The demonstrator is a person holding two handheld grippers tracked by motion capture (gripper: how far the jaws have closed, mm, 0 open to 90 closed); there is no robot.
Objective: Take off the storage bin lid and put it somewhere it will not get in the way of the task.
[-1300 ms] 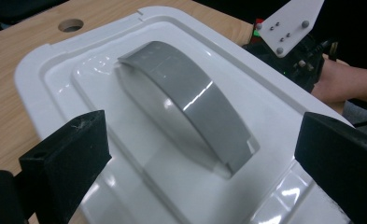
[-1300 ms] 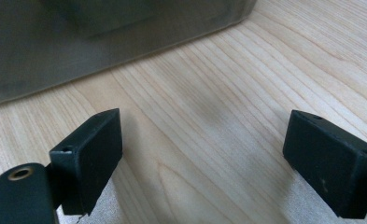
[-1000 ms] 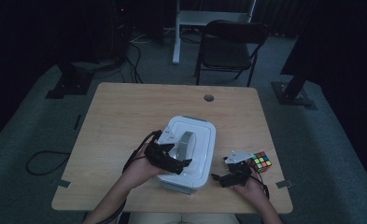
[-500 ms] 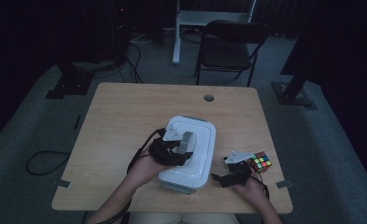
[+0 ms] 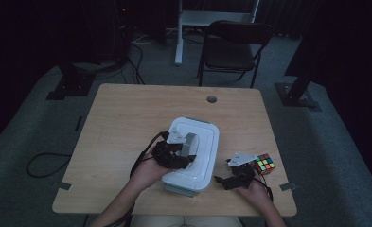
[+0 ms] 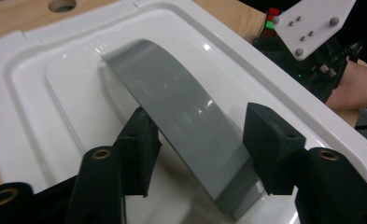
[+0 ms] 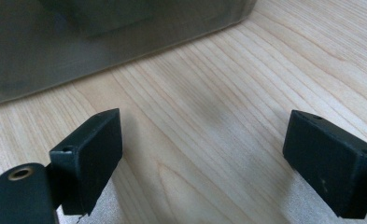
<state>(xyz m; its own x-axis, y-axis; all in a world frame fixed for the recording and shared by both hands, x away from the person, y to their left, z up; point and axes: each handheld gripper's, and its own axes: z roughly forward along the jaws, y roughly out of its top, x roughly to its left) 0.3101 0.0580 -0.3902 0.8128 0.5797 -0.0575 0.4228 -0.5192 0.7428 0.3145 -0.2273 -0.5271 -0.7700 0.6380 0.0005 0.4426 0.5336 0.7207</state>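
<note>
We judge the work to be at its opening stage: the white lidded container (image 5: 193, 156) sits closed near the front middle of the table (image 5: 127, 123), its lid (image 6: 55, 93) seated all round as far as we can see, and the grey handle (image 6: 186, 121) arching over the lid has not been gripped. What looks left is closing on that handle and then lifting the lid or the whole box; we cannot tell which is meant. The left claw (image 6: 200, 140) straddles the handle from the person's side with its 2 jaws spread wide, 1 on each side of the grey strap, the left jaw close to the strap's edge and the other standing clear of it, holding nothing. In the high view we see the left hand (image 5: 150, 168) reaching in from the bottom with the wrist angled forward over the container's near left part. The right claw (image 7: 204, 149) rests low over bare wood just beside the container's right wall, jaws wide apart and empty, with the right hand (image 5: 252, 189) near the table's front edge. A Rubik's cube (image 5: 265, 163) lies just right of that claw, untouched.
</note>
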